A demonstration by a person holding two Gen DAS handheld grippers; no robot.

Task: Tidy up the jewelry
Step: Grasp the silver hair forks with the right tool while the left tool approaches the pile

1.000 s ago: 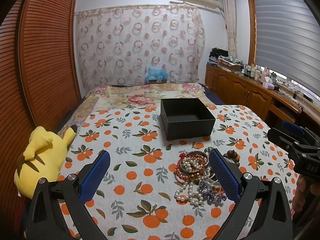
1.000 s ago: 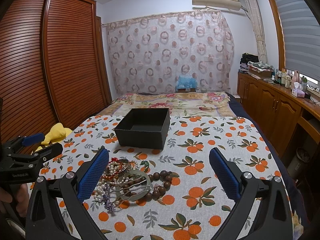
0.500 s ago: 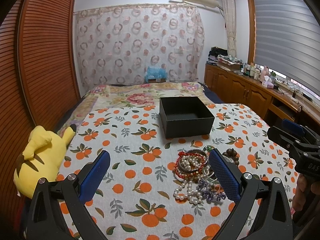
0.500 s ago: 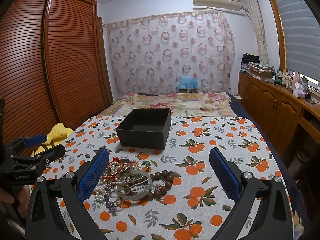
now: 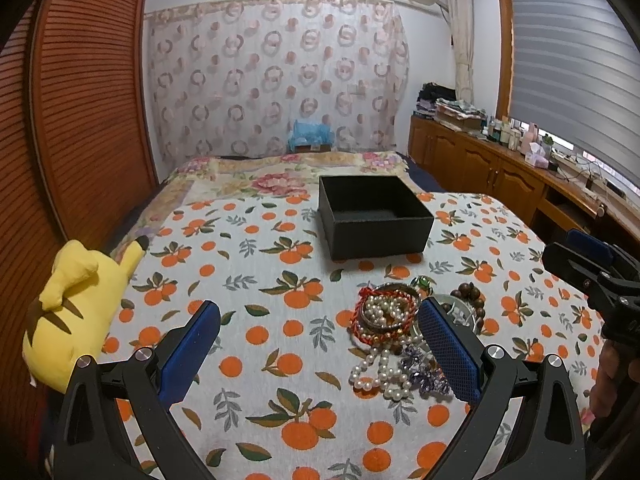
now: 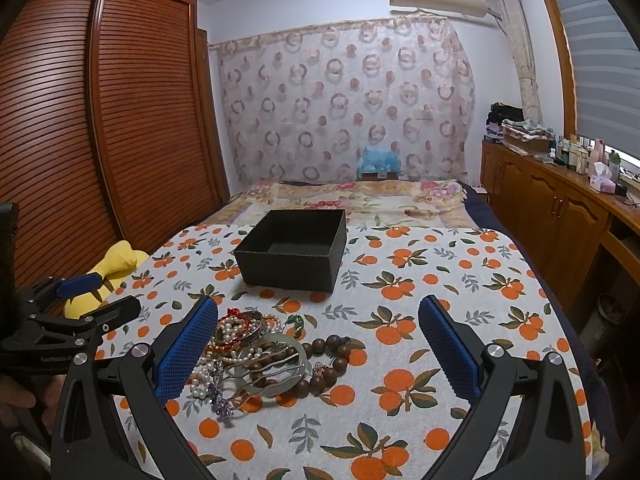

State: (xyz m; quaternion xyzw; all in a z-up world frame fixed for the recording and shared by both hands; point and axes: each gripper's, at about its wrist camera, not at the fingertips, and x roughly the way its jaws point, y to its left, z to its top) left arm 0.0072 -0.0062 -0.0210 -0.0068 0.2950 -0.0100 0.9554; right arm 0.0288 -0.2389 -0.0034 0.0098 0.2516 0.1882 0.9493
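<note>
Both claws spread wide, nothing held. Left claw [image 5: 318, 346] hovers above the orange-print white bedspread [image 5: 248, 280]; its right blue-padded finger [image 5: 448, 352] overlaps the near edge of the jewelry heap in view, contact not determinable. Right claw [image 6: 318, 346] likewise hovers, its left blue pad [image 6: 186, 346] at the heap's left edge.

Task items: tangled heap of jewelry [image 6: 256, 356] on the bedspread, in front of the open black square cardboard box [image 6: 294, 250]. Box looks empty from both views. Heap and box are apart, with a strip of bedspread between.

Heap contents, as far as resolvable:
- white pearl strand [image 5: 378, 372], trailing toward camera
- red braided cord bracelet [image 5: 362, 316] around a metal bangle
- dark brown wooden bead bracelet [image 6: 332, 360], on the right side of the heap
- pale round bangle [image 6: 280, 364] with thin metal pieces across it
- small purple beaded piece [image 5: 420, 376]
- small green item at far edge, type unclear

Yellow plush toy [image 5: 76, 300] lies at the bed's left edge, well clear.

Step, judged: pre-grasp, no piece transferred yet. Next move calls for singling out one piece. The wooden bead bracelet seems the least tangled, on the right claw's side. Pinch low, lift slowly; strands may drag neighbours.
</note>
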